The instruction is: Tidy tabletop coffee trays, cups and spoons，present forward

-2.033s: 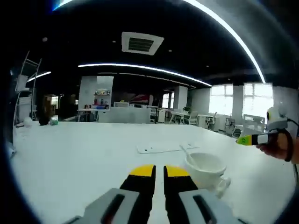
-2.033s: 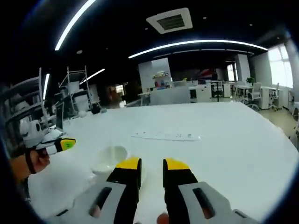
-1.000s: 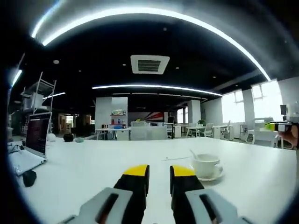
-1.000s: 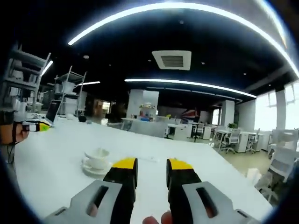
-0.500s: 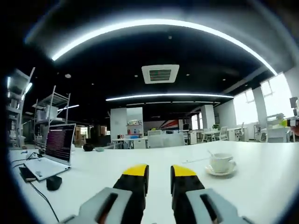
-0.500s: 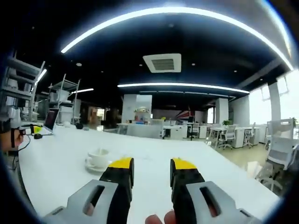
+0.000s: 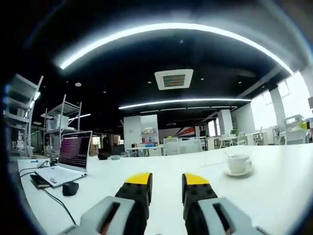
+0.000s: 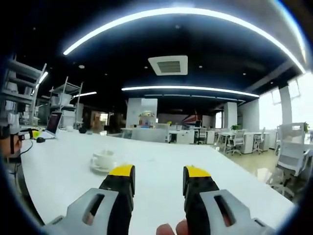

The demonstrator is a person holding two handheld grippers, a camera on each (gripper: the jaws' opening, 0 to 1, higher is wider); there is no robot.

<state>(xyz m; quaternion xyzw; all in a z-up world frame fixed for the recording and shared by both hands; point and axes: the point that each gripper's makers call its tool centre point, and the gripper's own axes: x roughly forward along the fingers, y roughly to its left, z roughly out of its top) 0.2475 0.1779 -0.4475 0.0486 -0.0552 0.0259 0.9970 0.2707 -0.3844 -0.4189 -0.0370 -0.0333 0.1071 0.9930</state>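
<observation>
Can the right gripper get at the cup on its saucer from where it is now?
Probably yes. The right gripper is open and holds nothing, and the cup on its saucer sits ahead and to the left of its jaws on the white table, with only bare tabletop between.

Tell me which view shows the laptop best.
The left gripper view: the open laptop sits near on the white table, its lit screen facing the camera. In the right gripper view it is small and far off at the left edge.
</observation>
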